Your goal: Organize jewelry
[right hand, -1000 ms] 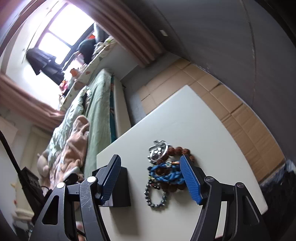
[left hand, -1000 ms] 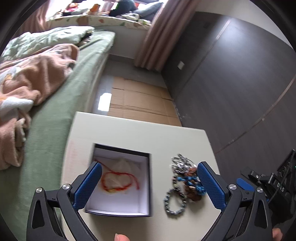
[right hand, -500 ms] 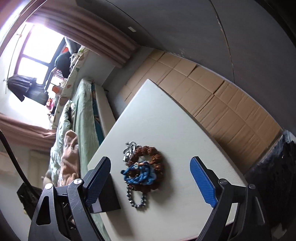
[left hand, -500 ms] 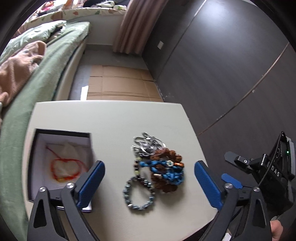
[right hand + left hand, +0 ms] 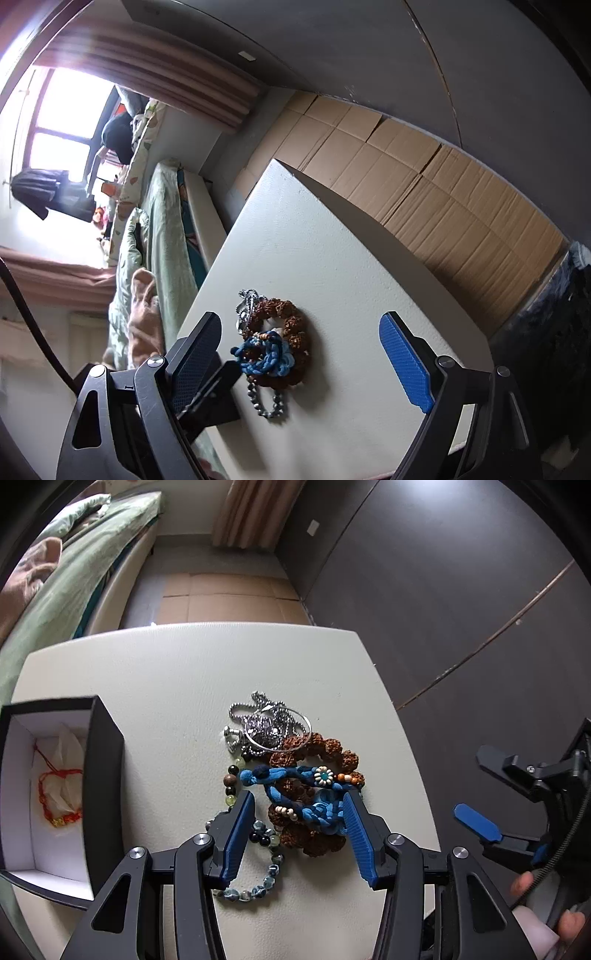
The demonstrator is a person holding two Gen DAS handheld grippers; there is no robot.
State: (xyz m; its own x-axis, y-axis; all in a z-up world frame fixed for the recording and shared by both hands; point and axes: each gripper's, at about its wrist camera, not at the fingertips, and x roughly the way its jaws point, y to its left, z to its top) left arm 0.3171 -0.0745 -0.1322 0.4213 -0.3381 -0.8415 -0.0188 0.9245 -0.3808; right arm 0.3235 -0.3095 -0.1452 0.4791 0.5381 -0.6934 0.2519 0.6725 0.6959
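A pile of jewelry lies on the white table (image 5: 177,664): a blue braided bracelet (image 5: 314,805) on a brown seed bracelet (image 5: 325,753), a silver chain and bangle (image 5: 273,723), and a grey bead bracelet (image 5: 255,882). My left gripper (image 5: 299,823) is open, its blue fingers straddling the blue bracelet just above the pile. A black box (image 5: 99,775) with white lining holds a red string bracelet (image 5: 59,794) at the left. My right gripper (image 5: 303,354) is open wide, back from the pile (image 5: 277,347); it shows in the left wrist view (image 5: 476,823).
A bed with green bedding (image 5: 74,565) runs along the table's left side. Flattened cardboard (image 5: 229,598) covers the floor beyond the table. A dark wall (image 5: 443,590) stands to the right. The table's right edge is close to the pile.
My left gripper has swung right from the box to the pile, come down close over it and narrowed around the blue bracelet. My right gripper has opened wider and drawn back.
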